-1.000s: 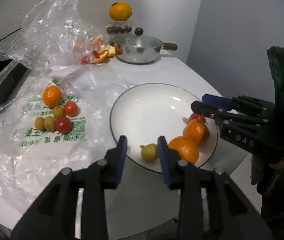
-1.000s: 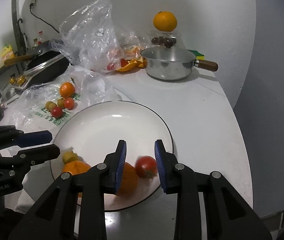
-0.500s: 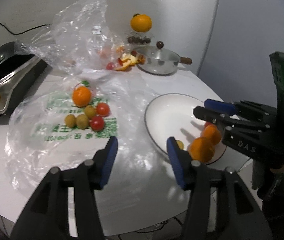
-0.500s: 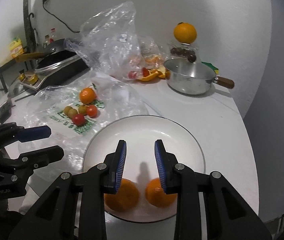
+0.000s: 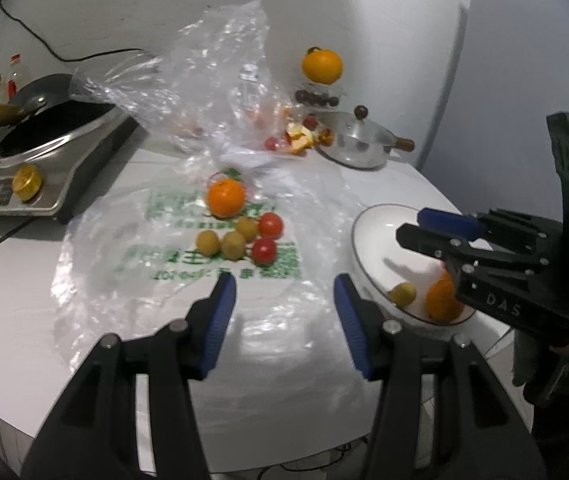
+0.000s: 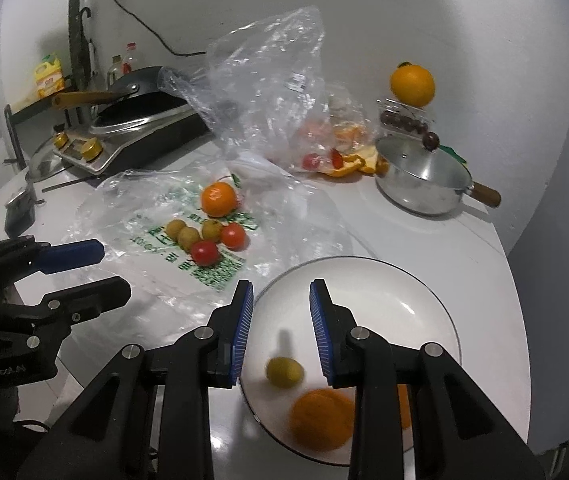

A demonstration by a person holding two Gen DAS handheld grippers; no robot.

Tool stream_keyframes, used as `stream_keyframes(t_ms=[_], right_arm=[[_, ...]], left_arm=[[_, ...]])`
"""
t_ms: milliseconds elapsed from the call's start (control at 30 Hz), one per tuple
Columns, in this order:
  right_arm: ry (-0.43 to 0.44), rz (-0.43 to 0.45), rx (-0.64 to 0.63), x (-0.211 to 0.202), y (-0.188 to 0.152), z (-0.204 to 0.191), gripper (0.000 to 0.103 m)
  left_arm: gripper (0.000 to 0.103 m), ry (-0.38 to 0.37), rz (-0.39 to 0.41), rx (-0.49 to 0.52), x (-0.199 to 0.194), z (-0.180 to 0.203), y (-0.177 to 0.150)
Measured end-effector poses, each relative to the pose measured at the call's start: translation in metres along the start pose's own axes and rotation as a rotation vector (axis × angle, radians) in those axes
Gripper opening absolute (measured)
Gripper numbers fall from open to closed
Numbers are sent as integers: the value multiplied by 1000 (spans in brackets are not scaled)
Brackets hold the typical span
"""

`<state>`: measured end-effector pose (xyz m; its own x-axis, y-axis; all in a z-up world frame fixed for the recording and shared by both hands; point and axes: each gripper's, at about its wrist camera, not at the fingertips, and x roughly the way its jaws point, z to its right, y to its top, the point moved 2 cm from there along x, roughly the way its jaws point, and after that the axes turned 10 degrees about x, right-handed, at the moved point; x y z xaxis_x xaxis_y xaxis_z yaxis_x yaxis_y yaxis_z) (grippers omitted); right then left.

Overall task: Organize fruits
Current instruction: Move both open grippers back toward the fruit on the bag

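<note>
A white plate (image 6: 384,280) (image 5: 368,232) holds a small yellow-green fruit (image 6: 284,372) (image 5: 402,294) and oranges (image 6: 320,420) (image 5: 440,300). On a flat plastic bag (image 5: 164,264) (image 6: 156,216) lie an orange (image 5: 226,198) (image 6: 217,199), two cherry tomatoes (image 5: 263,249) (image 6: 204,252) and small yellow-green fruits (image 5: 232,245) (image 6: 188,237). My left gripper (image 5: 284,308) is open and empty above the bag's near edge. My right gripper (image 6: 280,308) is open and empty above the plate's near side.
A lidded steel pan (image 6: 424,184) (image 5: 360,148), an orange on a punnet (image 6: 411,85) (image 5: 321,65), a crumpled bag with peel (image 6: 268,92) (image 5: 220,92) and an induction hob with wok (image 5: 40,160) (image 6: 140,124) stand at the back.
My left gripper has swung left from the plate toward the bag and opened wider. My right gripper has drawn back and up over the plate.
</note>
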<state>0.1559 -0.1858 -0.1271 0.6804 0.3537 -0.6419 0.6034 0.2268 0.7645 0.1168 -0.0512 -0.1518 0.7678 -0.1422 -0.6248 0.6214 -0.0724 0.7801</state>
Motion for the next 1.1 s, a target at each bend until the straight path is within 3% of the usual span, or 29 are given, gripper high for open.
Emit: stream_keyframes(t_ms=[533, 1100], right_arm=[[24, -37, -62, 26, 13, -51, 31], [47, -104, -82, 72, 18, -76, 31]], left_arm=[[52, 59, 20, -51, -8, -55, -12], [52, 75, 1, -79, 8, -86, -15]])
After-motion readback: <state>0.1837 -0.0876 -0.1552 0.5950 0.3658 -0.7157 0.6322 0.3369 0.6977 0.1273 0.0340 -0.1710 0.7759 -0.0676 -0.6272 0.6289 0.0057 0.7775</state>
